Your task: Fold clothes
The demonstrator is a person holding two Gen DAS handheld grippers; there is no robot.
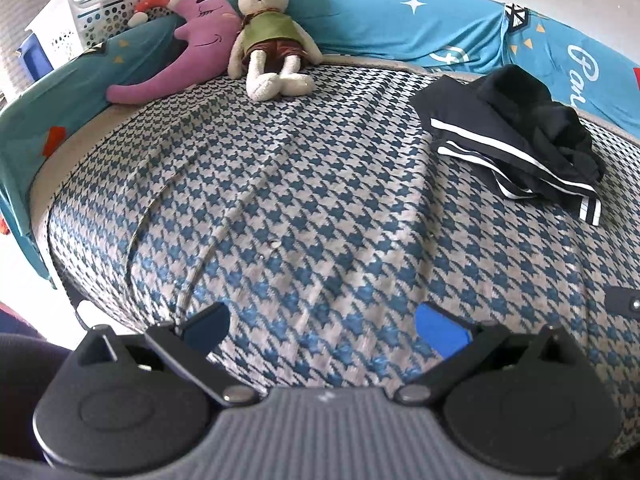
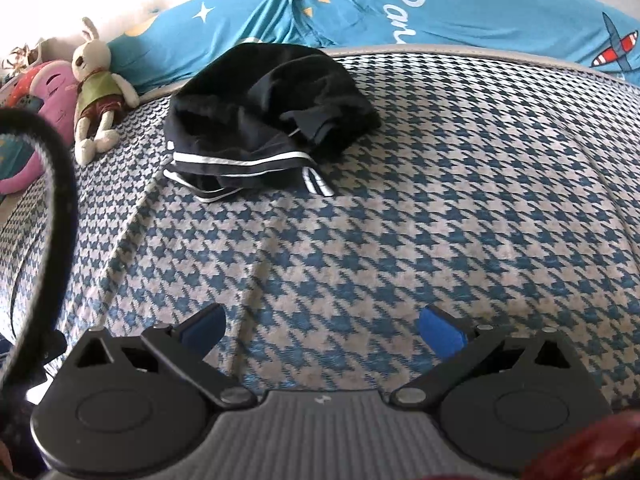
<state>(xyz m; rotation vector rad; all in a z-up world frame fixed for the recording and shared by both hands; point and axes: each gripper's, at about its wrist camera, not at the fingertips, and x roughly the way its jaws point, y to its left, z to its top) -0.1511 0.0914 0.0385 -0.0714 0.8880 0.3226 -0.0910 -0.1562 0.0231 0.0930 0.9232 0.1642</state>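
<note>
A pile of black clothes (image 1: 516,136) with white stripes lies crumpled on the houndstooth bedspread (image 1: 300,200), far right in the left wrist view. In the right wrist view the same black clothes (image 2: 268,120) sit straight ahead, well beyond the fingers. My left gripper (image 1: 324,330) is open over bare bedspread, nothing between its blue pads. My right gripper (image 2: 322,330) is open too, above the bedspread (image 2: 440,200) and short of the pile.
A stuffed rabbit (image 1: 268,36) and a purple moon pillow (image 1: 188,44) lean at the bed's far edge. A blue printed bumper (image 1: 420,24) rings the bed. A white basket (image 1: 76,20) stands behind at far left. A black strap (image 2: 56,200) hangs at the left of the right wrist view.
</note>
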